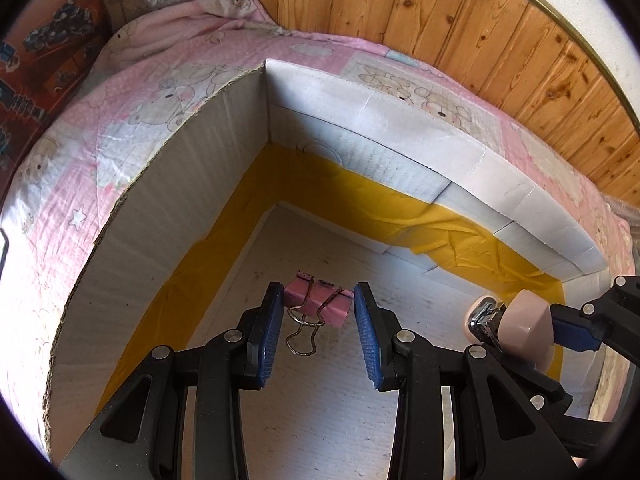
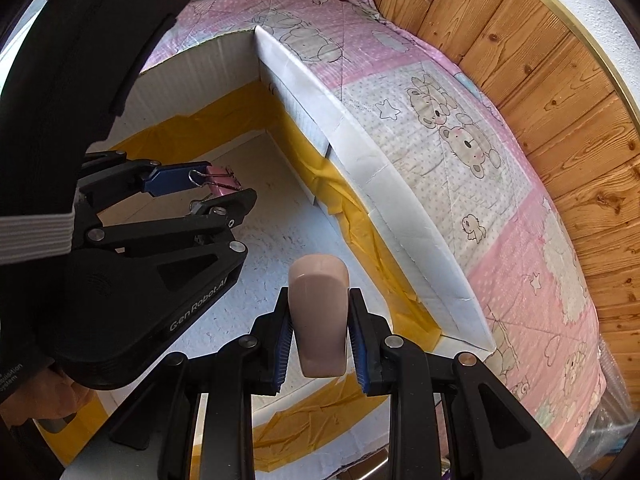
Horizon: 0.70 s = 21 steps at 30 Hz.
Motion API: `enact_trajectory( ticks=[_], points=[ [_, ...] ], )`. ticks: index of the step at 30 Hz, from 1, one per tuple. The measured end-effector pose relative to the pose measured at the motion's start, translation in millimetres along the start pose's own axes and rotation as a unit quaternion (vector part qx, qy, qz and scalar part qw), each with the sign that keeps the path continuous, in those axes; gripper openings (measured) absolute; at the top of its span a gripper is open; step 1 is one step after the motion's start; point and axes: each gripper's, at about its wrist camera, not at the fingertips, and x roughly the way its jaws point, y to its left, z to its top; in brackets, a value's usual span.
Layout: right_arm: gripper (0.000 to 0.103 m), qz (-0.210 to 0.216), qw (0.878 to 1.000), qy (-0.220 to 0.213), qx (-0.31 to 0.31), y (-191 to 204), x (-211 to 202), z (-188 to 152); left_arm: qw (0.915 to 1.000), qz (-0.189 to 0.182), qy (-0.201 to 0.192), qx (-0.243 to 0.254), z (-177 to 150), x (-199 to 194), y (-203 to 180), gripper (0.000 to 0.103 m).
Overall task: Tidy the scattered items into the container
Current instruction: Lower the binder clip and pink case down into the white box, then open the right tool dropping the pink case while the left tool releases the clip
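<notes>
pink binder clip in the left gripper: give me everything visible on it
The pink binder clip is a folded body, apparently painted metal, with dark specks and two silver wire handles, one hanging down. The left gripper holds it by its ends between blue pads, above the white floor of the cardboard box, touching nothing else.

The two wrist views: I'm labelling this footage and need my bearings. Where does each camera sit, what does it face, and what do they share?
Left wrist: on the left gripper, looking steeply down into the white cardboard box; its jaws hold a pink binder clip.
Right wrist: on the right gripper, looking down into the box; its jaws clamp a beige stapler; a dark sleeve shows at left.
Shared: box, clip, stapler, pink bear quilt, each other's gripper.
</notes>
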Motion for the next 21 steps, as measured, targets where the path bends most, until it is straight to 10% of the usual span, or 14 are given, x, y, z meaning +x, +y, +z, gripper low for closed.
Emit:
enact_trajectory(
  ticks=[21],
  points=[
    [0.028,0.029,0.999,0.039,0.02,-5,17,4,0.9993,0.013,0.016,0.031,3,16,-4,0.038]
  ],
)
